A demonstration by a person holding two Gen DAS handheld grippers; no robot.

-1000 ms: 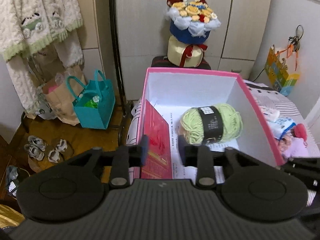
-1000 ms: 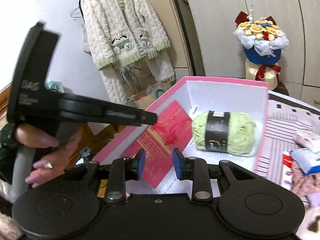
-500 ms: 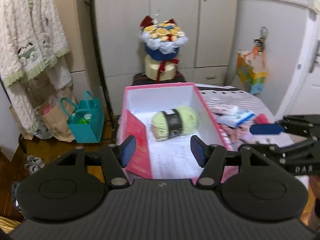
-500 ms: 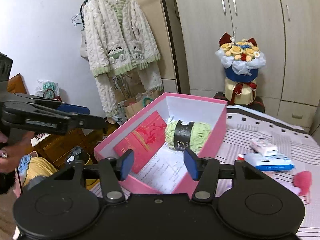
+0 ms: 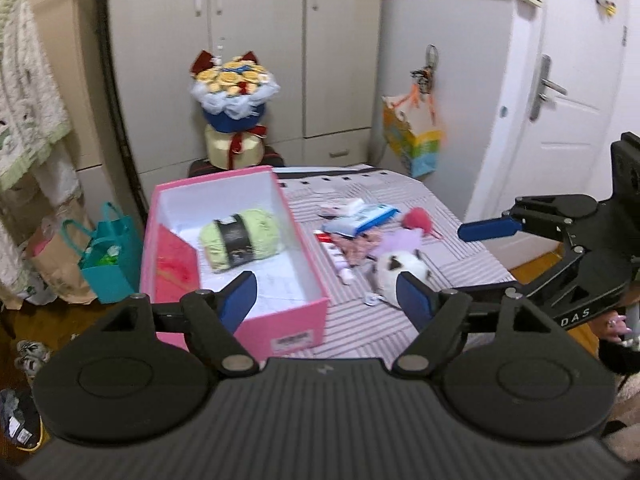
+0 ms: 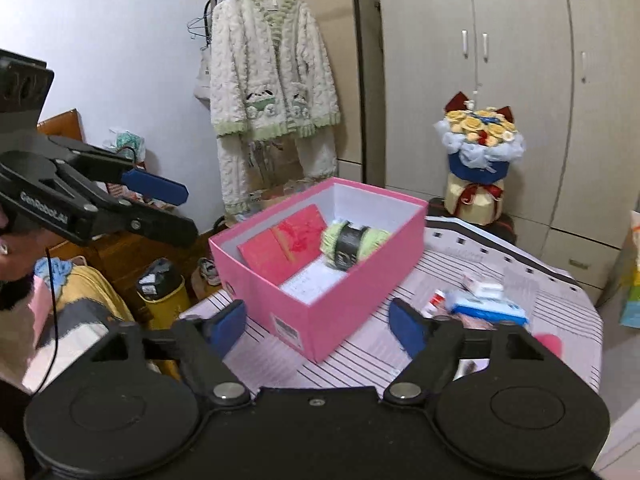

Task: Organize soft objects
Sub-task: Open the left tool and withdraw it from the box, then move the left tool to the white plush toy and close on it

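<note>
Wardrobe [image 6: 520,80] across the back wall, pale doors shut. Fleece jacket [image 6: 272,68] on a hanger beside it, left in the right wrist view. Desk [image 5: 400,320] under a striped cloth, carrying the rest. Pink box [image 5: 304,280] open-topped at the desk's left end, white inside. Bouquet [image 5: 234,92] behind the box, on a dark stand against the wardrobe. Teal bag [image 5: 116,268] on the floor left of the box, a brown paper bag just beside it.

Inside the box: green yarn ball [image 5: 240,240] with a black band, lying on a printed sheet toward the far end; red card [image 5: 172,260] leaning against the left wall.

Right of the box, loose on the cloth: blue wipes pack [image 5: 368,216], pink pompom [image 5: 416,218], lilac cloth [image 5: 400,242], white plush toy [image 5: 396,272], a small tube near the box wall, all close together, somewhat blurred.

Left tool [image 5: 328,298] above the near end of the desk, jaws opening, nothing between the blue pads. Right tool [image 6: 318,324] likewise opening and empty, aimed at the near corner of the box. Each tool visible from the side in the other's view.
</note>
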